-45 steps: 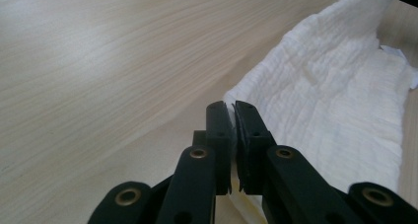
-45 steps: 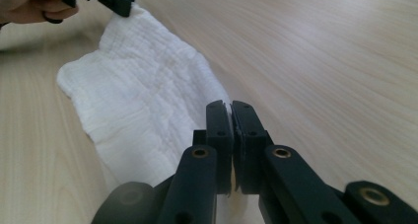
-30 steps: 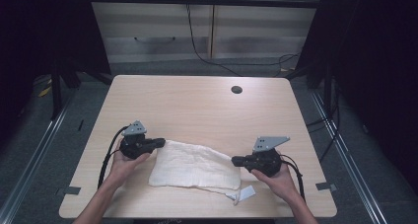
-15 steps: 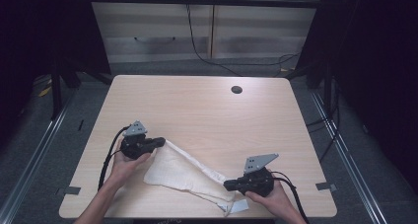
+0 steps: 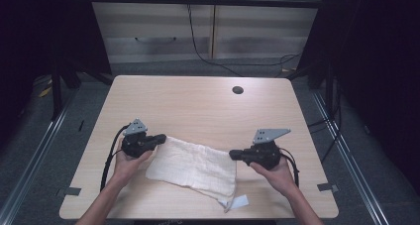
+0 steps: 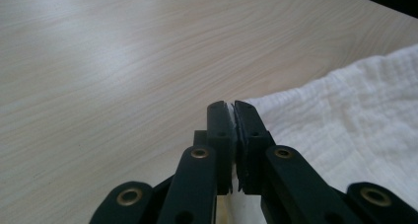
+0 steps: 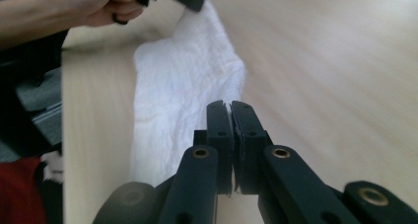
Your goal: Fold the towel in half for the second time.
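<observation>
White cloth (image 5: pixel 193 166) lay lower centre, long axis left–right. Left gripper (image 5: pixel 162 138) pinched its upper-left corner; right gripper (image 5: pixel 233 155) pinched its right edge, both clamped tight.

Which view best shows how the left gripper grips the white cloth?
The left gripper view: the left gripper has its jaws shut on a sliver of the white cloth at its edge. The high view shows the whole cloth lying between both grippers; the right gripper view shows that grip far off.

Counter (image 5: pixel 198 106) bare beyond both hand-held grippers; only white cloth (image 5: pixel 195 164) lies between them; grommet hole (image 5: pixel 237 90) far off.
</observation>
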Demonstrator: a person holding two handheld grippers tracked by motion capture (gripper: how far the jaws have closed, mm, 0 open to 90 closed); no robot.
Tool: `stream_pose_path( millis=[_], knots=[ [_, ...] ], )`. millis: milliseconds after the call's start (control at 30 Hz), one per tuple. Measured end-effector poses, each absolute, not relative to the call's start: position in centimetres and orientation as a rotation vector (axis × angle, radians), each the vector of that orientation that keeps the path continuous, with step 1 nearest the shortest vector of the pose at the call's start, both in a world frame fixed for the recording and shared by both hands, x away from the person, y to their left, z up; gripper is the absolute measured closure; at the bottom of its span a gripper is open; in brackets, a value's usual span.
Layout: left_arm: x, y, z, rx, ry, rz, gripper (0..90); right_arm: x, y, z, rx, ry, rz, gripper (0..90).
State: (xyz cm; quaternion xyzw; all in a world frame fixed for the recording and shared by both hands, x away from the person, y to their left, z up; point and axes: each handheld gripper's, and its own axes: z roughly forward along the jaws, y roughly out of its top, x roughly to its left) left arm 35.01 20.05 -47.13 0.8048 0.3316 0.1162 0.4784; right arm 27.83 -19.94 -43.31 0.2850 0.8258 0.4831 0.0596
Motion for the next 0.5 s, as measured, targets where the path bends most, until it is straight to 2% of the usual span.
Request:
stream_pose_path(
  millis=[200, 500],
  knots=[
    [35.2, 20.6, -47.0, 1.930, 0.839, 0.291, 86.6, 28.7, -19.9, -41.8, 0.798, 2.439, 1.473, 87.6],
    [35.2, 20.6, -47.3, 1.934, 0.859, 0.300, 86.6, 26.0, -17.8, -47.1, 0.714, 2.699, 1.285, 87.6]
  ],
)
